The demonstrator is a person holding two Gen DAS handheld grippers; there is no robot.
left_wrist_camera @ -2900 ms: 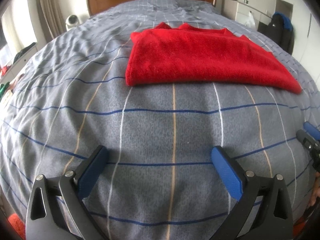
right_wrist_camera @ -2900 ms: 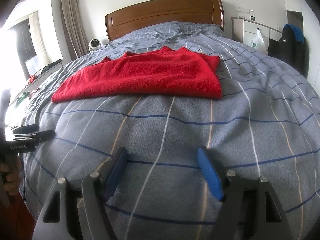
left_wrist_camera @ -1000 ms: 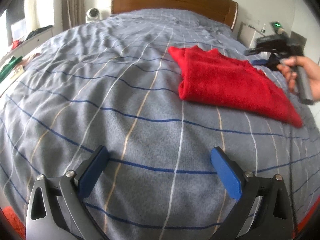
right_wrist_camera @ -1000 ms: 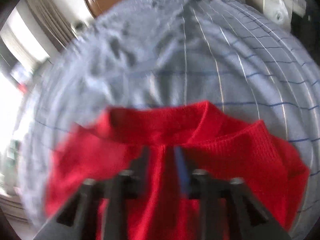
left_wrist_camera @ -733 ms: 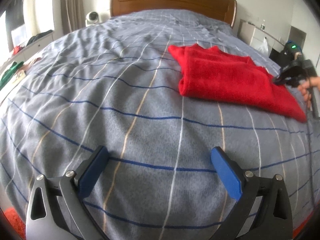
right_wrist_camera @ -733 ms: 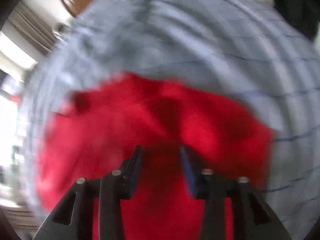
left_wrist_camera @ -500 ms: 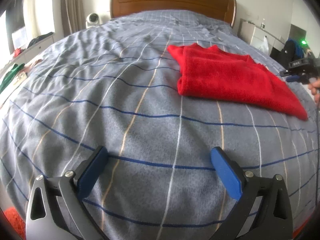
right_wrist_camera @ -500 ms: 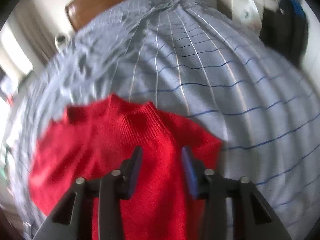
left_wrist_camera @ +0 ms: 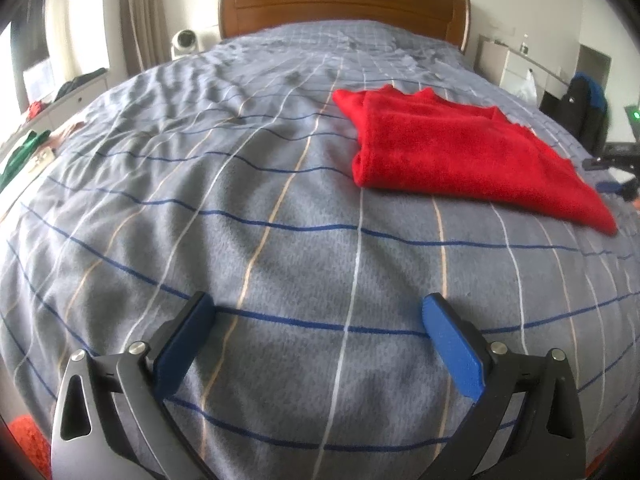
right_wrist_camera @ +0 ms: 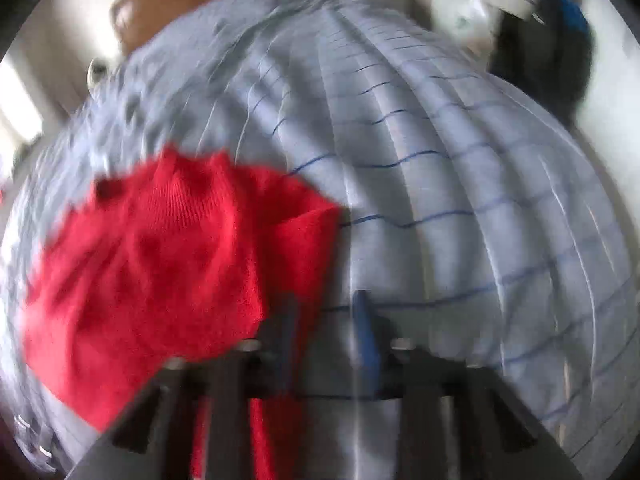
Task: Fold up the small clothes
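A red knitted sweater (left_wrist_camera: 452, 156) lies folded into a long strip on the grey checked bedspread (left_wrist_camera: 260, 208), right of the middle. My left gripper (left_wrist_camera: 316, 320) is open and empty, low over the near bedspread, well short of the sweater. The right gripper shows at the far right edge of the left wrist view (left_wrist_camera: 612, 172), just past the sweater's right end. In the blurred right wrist view, my right gripper (right_wrist_camera: 326, 316) has its jaws a narrow gap apart and empty, over the sweater's (right_wrist_camera: 160, 260) right edge.
A wooden headboard (left_wrist_camera: 340, 0) stands at the far end. A white round device (left_wrist_camera: 184, 40) and curtains are at the back left. A white cabinet (left_wrist_camera: 516, 68) and dark clothes (left_wrist_camera: 584, 108) are at the right. Clutter lies on a surface at the left (left_wrist_camera: 24, 148).
My right gripper has swung fast over the sweater towards its right edge, jaws staying narrow and empty. My left gripper has barely moved. The sweater lies as before.
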